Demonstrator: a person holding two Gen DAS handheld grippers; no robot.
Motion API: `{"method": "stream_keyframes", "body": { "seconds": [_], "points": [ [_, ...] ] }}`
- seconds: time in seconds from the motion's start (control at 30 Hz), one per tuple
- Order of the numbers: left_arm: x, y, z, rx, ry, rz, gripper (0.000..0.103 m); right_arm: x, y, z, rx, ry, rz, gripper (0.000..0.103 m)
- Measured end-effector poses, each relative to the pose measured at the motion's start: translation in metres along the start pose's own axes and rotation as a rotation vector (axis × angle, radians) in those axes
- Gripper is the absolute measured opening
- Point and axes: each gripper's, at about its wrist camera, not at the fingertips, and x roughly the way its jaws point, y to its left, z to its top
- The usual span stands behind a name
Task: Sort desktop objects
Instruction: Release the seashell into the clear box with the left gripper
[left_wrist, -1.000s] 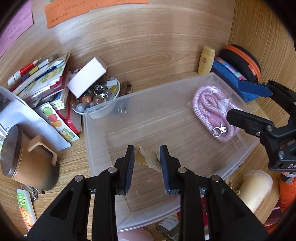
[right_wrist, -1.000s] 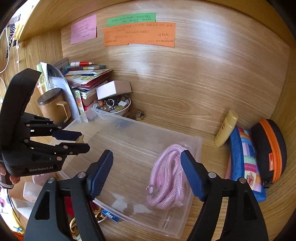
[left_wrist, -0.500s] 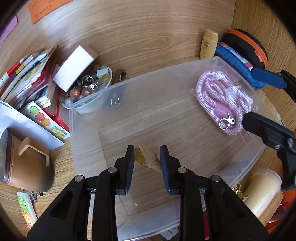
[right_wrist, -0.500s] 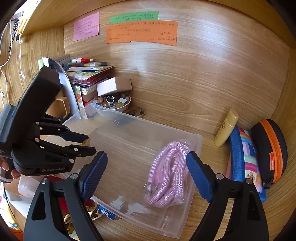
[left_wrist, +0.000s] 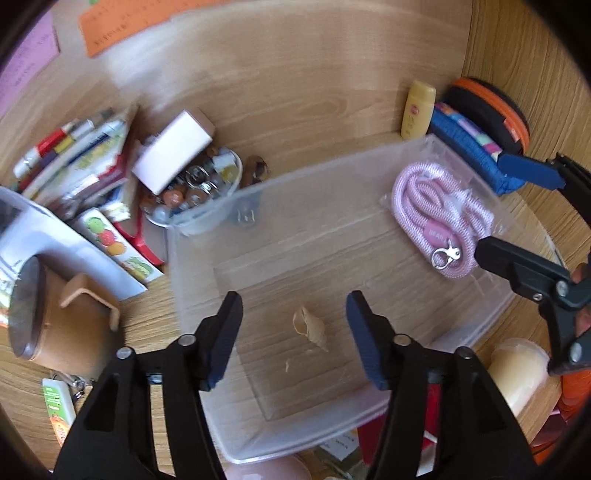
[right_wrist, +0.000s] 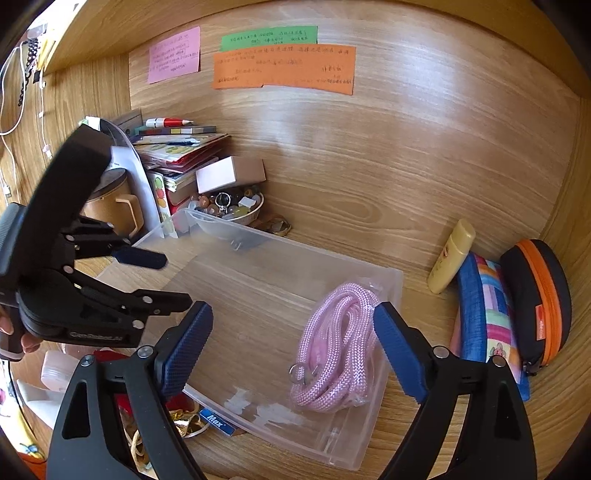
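Brown mug (left_wrist: 55, 314) at far left, beside stacked books (left_wrist: 81, 162) and a bowl of trinkets (left_wrist: 195, 192). Left gripper (left_wrist: 295, 325) over the clear bin (left_wrist: 207, 280), jaws opening, pads clear of the small shell (left_wrist: 309, 326) lying loose on the bin floor between them. Pink rope (left_wrist: 439, 218) coiled in the bin's right end. Right gripper (right_wrist: 291, 347) spread wide above that rope, gripping nothing. Yellow bottle (right_wrist: 452, 254) and pouches (right_wrist: 487, 314) at far right.

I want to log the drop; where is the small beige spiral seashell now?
In the left wrist view, the small beige spiral seashell lies on the floor of the clear plastic bin, between the opening left gripper's fingers, touching neither.
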Motion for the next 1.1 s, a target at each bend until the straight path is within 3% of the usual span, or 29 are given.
{"method": "stream_keyframes", "body": {
  "seconds": [0.13,0.2,0.27,0.5,0.77,1.1],
  "points": [
    [-0.022,0.004,-0.002,-0.017,-0.051,-0.006,0.067,-0.010,0.004,0.003,-0.015,-0.018,-0.015,0.088],
    [-0.031,0.007,-0.004,-0.018,-0.079,-0.001,0.072,-0.017,0.008,0.004,-0.022,-0.027,-0.023,0.098],
    [-0.042,0.009,-0.006,-0.021,-0.106,0.006,0.074,-0.025,0.012,0.004,-0.029,-0.042,-0.030,0.101],
    [-0.074,0.011,-0.022,-0.049,-0.173,0.015,0.088,-0.048,0.033,0.000,-0.089,-0.069,-0.080,0.101],
    [-0.105,0.015,-0.045,-0.075,-0.248,0.049,0.094,-0.062,0.049,-0.009,-0.050,-0.089,-0.052,0.102],
    [-0.129,0.010,-0.079,-0.085,-0.331,0.071,0.099,-0.079,0.047,-0.032,0.036,-0.096,-0.094,0.103]
  ]
}}
